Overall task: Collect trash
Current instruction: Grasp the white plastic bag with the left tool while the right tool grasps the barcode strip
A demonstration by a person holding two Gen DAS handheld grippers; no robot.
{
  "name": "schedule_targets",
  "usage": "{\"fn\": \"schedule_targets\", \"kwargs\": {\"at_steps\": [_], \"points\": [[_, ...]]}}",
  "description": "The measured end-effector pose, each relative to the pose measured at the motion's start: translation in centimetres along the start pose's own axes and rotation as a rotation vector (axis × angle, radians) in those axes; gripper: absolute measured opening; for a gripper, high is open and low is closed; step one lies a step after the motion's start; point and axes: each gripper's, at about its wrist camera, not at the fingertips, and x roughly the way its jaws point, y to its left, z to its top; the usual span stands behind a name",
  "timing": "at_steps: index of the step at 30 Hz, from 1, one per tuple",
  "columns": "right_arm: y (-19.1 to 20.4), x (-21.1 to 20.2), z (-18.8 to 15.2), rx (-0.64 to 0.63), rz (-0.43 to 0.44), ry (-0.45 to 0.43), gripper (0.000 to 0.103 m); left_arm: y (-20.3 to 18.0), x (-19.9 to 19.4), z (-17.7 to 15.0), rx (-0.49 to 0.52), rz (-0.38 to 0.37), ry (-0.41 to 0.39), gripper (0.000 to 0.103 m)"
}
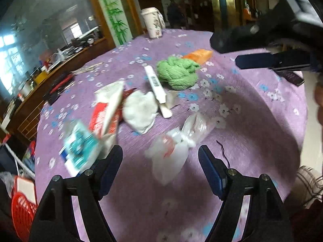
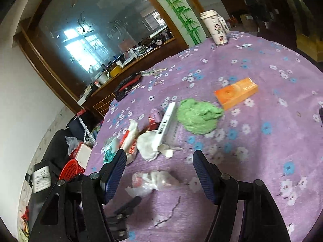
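Note:
Trash lies on the purple flowered tablecloth. A crumpled clear plastic bag lies just ahead of my left gripper, which is open with nothing pressed between its pads. Further out lie a white tissue wad, a white barcode box, a red-and-white wrapper and a teal packet. My right gripper hovers open and empty above the table, beyond the bag.
A green cloth bundle, an orange box and a patterned cup sit further back. A red basket stands on the floor left of the table. A black thread lies near the bag.

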Motion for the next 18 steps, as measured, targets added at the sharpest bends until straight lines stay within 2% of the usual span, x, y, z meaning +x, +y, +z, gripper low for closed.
{"fn": "schedule_targets", "kwargs": {"at_steps": [4, 6, 8, 9, 14, 18], "points": [[-1.7, -0.1, 0.2, 0.038, -0.004, -0.005, 0.073, -0.9, 2.7, 1.0, 0.029, -0.027, 0.038, 0.076], [-2.2, 0.0, 0.3, 0.049, -0.01, -0.006, 0.073, -1.4, 3.5, 1.3, 0.036, -0.035, 0.041, 0.071], [-2.4, 0.2, 0.3, 0.053, -0.012, -0.003, 0.073, -1.6, 4.1, 1.1, 0.029, -0.05, 0.053, 0.044], [-2.4, 0.3, 0.4, 0.052, -0.013, 0.002, 0.073, -1.8, 4.3, 1.1, 0.018, -0.059, 0.06, 0.038], [-1.5, 1.6, 0.8, 0.036, -0.03, 0.028, 0.073, -1.4, 3.7, 0.3, -0.059, -0.061, 0.03, 0.038], [0.3, 3.7, 1.8, 0.002, -0.06, 0.056, 0.073, -0.2, 0.9, -1.2, -0.127, -0.062, -0.03, 0.038]]}}
